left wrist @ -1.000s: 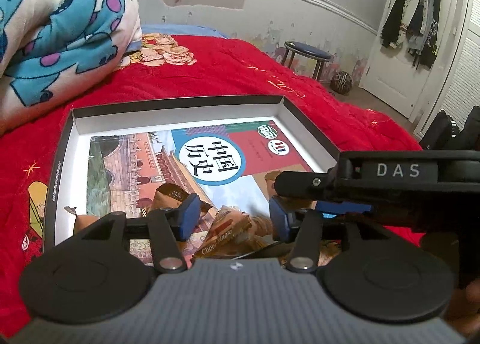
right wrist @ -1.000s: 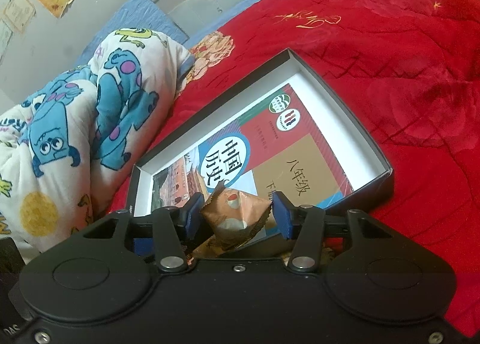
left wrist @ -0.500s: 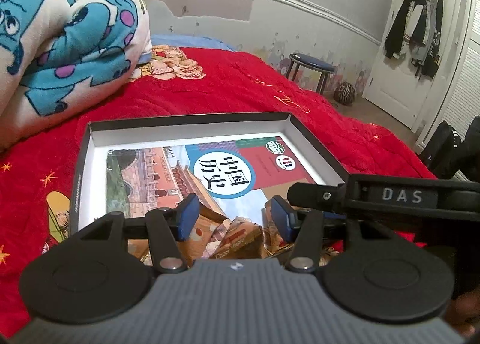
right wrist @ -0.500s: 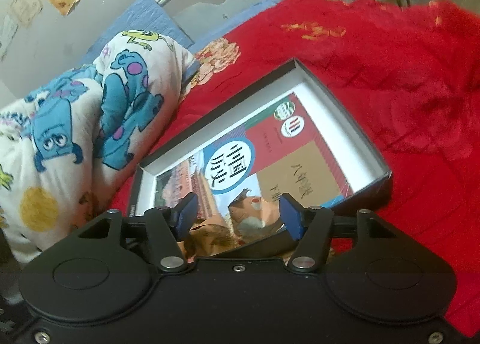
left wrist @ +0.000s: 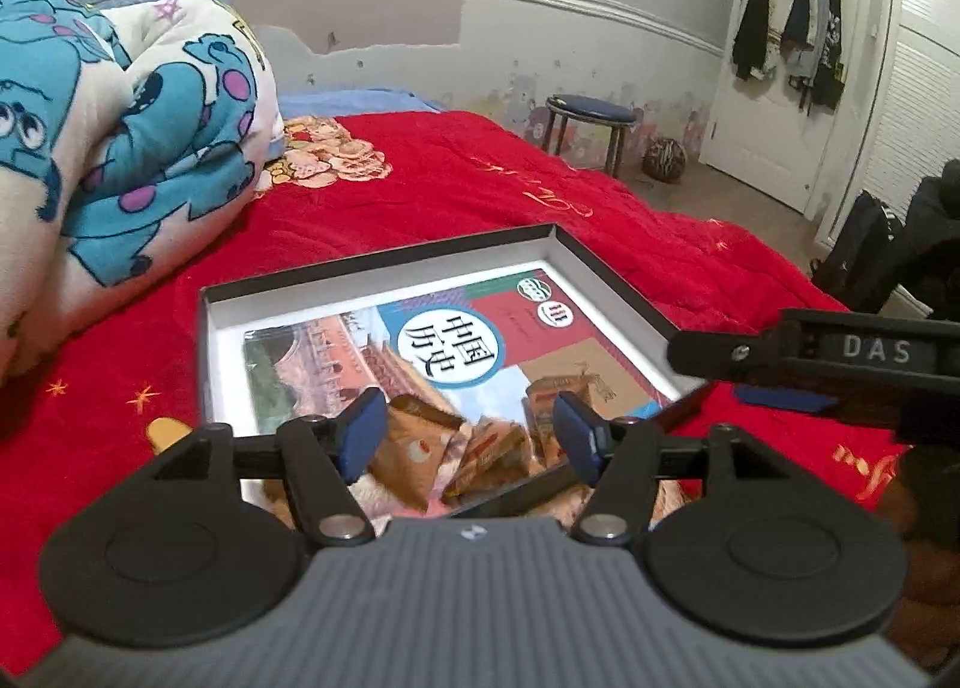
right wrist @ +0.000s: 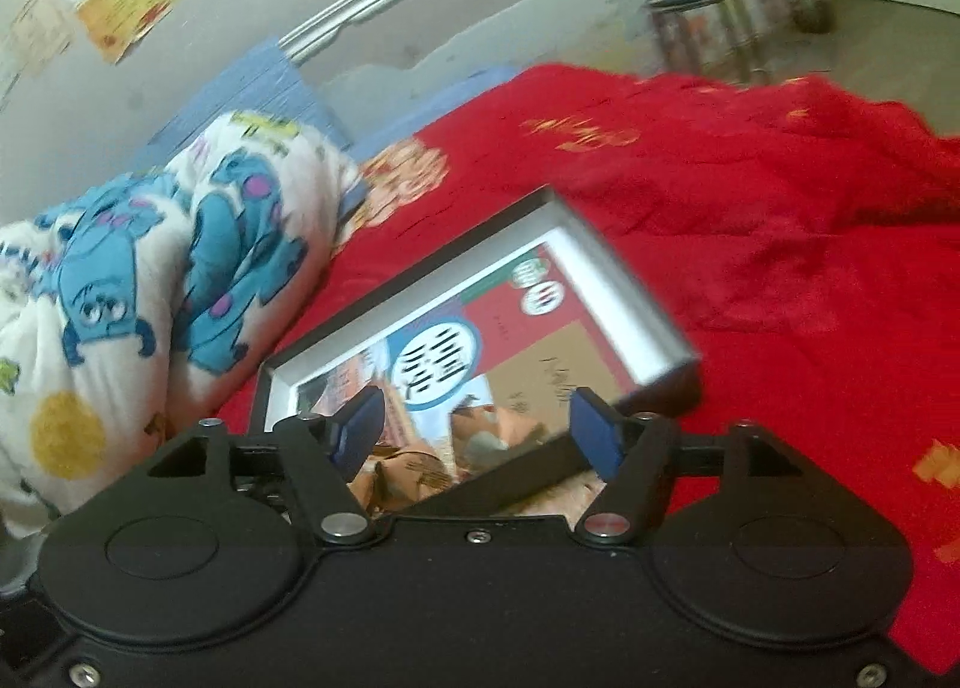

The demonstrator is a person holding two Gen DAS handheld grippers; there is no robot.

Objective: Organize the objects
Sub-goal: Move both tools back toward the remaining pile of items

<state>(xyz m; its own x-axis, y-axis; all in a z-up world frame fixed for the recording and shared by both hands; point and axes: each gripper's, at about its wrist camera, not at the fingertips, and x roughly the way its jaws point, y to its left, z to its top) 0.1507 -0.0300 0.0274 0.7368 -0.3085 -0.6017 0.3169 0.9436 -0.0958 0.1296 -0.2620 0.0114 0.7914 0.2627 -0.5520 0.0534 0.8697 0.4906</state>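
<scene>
both the left gripper point(left wrist: 469, 436) and right gripper point(right wrist: 475, 435) are released, holding nothing. the snack packets point(left wrist: 456, 448) lie on the book point(left wrist: 420, 352) inside the box point(left wrist: 384, 262). for the next pickup, i'd centre one packet between the fingers before closing.

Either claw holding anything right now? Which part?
Nothing held. Left claw and right claw are both open; the snack packets lie loose in the box.

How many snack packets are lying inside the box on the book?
3, as far as visible: one snack packet on the left, one in the middle, one on the right, all at the box's near end. More may be hidden behind the gripper.
</scene>
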